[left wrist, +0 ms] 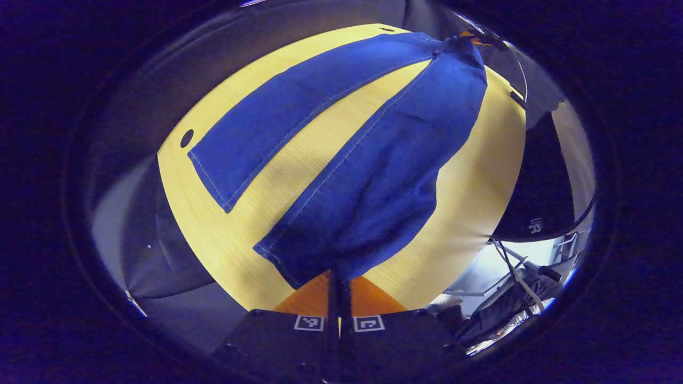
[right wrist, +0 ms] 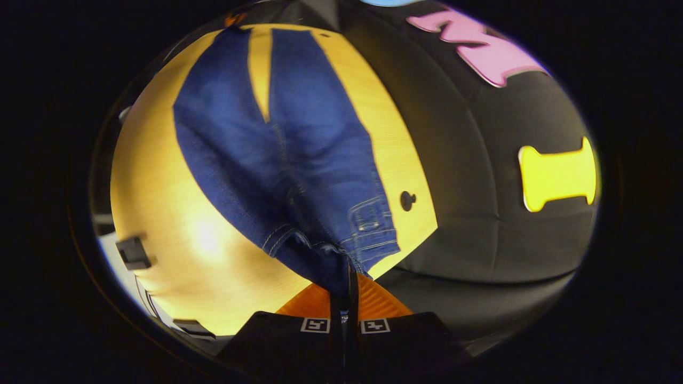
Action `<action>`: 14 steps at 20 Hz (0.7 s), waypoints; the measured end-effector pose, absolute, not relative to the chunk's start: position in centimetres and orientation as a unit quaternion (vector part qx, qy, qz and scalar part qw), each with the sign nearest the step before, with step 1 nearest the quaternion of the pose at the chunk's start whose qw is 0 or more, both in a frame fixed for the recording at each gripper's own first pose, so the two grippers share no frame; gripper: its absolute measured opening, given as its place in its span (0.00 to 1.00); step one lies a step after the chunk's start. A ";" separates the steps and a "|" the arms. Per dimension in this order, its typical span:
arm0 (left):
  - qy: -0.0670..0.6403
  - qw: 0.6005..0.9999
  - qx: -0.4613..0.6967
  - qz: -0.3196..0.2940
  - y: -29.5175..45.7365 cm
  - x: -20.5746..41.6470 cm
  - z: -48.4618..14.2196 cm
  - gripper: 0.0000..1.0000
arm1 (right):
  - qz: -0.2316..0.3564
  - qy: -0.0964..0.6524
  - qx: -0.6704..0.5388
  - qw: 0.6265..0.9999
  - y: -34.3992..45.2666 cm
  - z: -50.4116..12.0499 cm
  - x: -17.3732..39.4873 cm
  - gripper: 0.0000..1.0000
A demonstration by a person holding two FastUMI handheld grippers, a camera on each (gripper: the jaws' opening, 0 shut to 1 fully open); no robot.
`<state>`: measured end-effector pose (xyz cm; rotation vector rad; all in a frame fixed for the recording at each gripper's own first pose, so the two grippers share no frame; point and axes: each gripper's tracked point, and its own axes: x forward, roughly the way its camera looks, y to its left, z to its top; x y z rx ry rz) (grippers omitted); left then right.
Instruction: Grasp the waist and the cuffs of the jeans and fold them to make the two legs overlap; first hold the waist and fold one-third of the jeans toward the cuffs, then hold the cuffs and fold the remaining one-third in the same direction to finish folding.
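Item: jeans [left wrist: 299, 112], blue denim, spread across the wooden table [left wrist: 480, 176], both legs lying apart in a V with bare tabletop showing between them. I judge the cloth soft and limp but fairly weighty for fabric: it sags and bellies wherever I lift it, so it will drape rather than hold a crease, and the hems and waistband, being doubled and stitched, are the firmest places to pinch. Holds in use: my left gripper [left wrist: 339, 285] is closed tight on the cuff [left wrist: 320, 266] of the nearer leg, both fingers pressing the hem, the leg rising off the table toward me in a hump. My right gripper [right wrist: 345, 290] is likewise clamped narrow on the waist [right wrist: 341, 250], at the band edge next to the belt loop and pocket stitching, with the waist bunched and lifted off the table. Pose: the two grippers sit at opposite ends of the jeans, each looking down the length of the garment toward the other end, held slightly above the table edge. The far leg lies flat on the table, its cuff [left wrist: 213, 184] near the table's round hole [left wrist: 187, 138]. Step in hand, by my estimate: carrying the held leg over onto the flat one.
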<state>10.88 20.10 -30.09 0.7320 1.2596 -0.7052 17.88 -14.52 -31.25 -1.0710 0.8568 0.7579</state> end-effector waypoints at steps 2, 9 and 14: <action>0.556 0.710 0.297 -0.314 18.8 14.0 -28.4 0.06 | 0.310 0.405 -0.442 0.738 -14.2 -30.1 21.1 0.06; 0.522 0.790 0.197 -0.255 19.0 29.3 -27.6 0.06 | 0.158 0.459 -0.306 0.819 -12.0 -27.7 28.7 0.01; 0.518 0.818 0.196 -0.154 21.0 36.6 -32.6 0.06 | 0.050 0.492 -0.191 0.848 -10.7 -23.1 31.9 0.06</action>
